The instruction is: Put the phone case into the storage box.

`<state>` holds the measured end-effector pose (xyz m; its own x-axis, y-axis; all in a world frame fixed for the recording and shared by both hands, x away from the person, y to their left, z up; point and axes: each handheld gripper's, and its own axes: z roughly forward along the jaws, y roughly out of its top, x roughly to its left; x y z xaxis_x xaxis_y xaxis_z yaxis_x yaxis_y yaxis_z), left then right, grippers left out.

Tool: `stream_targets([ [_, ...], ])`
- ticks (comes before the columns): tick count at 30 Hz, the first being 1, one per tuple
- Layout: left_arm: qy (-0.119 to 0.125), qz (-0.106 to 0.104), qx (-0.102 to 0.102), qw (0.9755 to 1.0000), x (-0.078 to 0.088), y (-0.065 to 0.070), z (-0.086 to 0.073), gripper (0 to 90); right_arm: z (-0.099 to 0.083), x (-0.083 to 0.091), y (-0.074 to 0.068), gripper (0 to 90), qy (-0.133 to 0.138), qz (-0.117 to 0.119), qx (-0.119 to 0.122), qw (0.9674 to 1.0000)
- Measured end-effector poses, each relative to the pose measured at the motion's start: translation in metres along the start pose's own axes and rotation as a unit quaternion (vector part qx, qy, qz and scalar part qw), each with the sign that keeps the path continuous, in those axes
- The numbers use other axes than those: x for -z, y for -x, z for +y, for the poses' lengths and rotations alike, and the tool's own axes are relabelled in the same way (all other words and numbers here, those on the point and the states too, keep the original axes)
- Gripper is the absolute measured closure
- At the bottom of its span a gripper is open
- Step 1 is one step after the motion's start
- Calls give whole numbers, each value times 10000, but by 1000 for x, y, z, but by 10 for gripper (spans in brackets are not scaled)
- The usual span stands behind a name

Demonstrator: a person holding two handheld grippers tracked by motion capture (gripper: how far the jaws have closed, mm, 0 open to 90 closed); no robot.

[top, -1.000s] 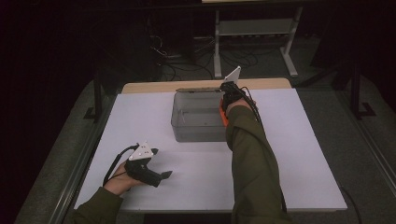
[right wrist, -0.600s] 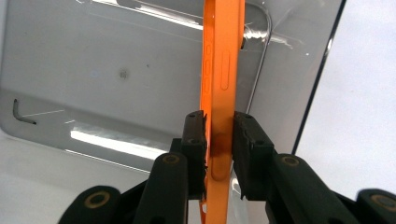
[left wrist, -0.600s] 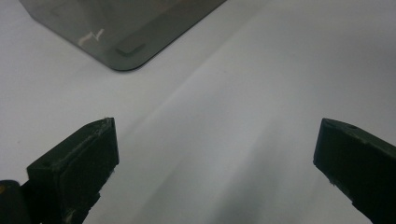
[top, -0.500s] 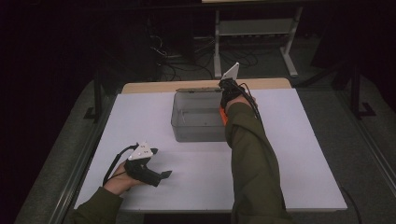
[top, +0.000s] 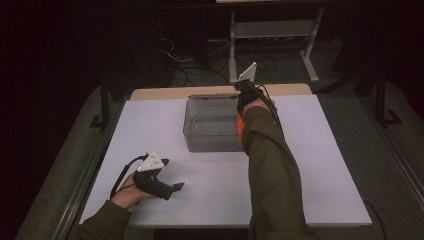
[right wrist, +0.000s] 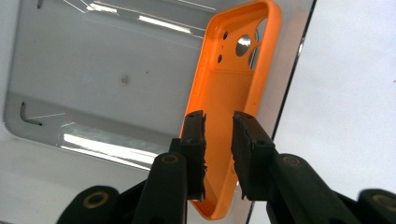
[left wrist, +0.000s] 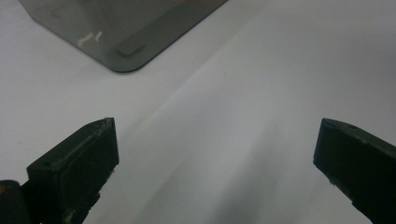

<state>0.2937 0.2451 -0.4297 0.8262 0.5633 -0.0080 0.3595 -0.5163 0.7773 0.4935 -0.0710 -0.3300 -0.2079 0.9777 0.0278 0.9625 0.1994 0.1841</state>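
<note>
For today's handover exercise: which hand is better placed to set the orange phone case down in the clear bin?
Right. The right gripper already pinches the orange phone case over the clear bin; the left gripper rests open, apart from it.

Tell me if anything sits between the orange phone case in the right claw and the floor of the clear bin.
Nothing visible does. The right claw holds the orange phone case by its side wall, over the right side of the clear bin. The bin floor below looks bare apart from reflections and a small dark mark.
</note>
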Motion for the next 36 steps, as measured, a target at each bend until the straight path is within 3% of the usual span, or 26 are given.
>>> stream_targets([
  [7,-1,-5,30,10000,0,0,0,0,0,8,0,705,63,3,67,10000],
  [15,-6,16,44,10000,1,-1,-1,0,-1,15,0,615,173,67,225,9996],
  [24,-25,20,68,10000,1,-3,-2,0,-5,22,-2,419,457,46,572,9973],
  [33,-10,54,172,9998,4,-6,-4,0,-10,26,4,233,701,41,757,9947],
  [36,-15,65,189,9998,5,-8,-5,0,-12,24,4,167,805,152,857,9929],
])
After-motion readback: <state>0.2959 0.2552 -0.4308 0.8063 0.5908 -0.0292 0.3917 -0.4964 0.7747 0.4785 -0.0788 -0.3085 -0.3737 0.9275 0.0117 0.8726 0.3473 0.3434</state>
